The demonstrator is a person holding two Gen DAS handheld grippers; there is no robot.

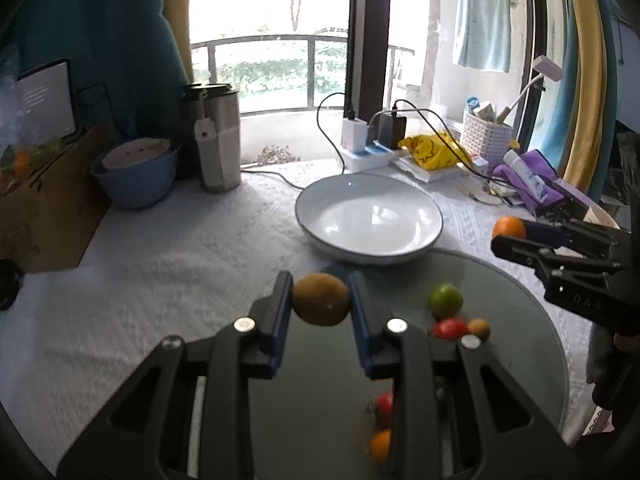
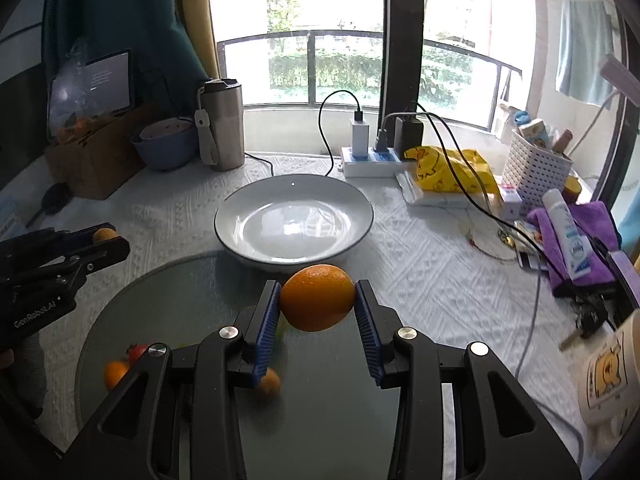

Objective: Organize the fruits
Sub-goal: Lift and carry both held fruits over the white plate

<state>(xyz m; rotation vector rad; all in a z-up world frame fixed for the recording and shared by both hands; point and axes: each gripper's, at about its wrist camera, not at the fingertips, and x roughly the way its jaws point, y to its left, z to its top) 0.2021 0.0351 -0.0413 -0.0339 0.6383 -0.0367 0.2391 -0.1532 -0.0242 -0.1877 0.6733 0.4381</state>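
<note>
The left gripper (image 2: pixel 102 240) bears white lettering on its black body in the right wrist view, reading "GenRobot.AI" as far as can be told. In the left wrist view the right gripper (image 1: pixel 510 236) carries embossed letters that look like "DAS". Print on the white tube (image 2: pixel 568 236) and tablet screen (image 2: pixel 110 80) is too blurred to read.

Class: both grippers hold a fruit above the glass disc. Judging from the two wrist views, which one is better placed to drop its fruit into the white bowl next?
Probably the right gripper: its orange hangs just before the white bowl rim. The left gripper, holding the kiwi, looks farther back.
</note>
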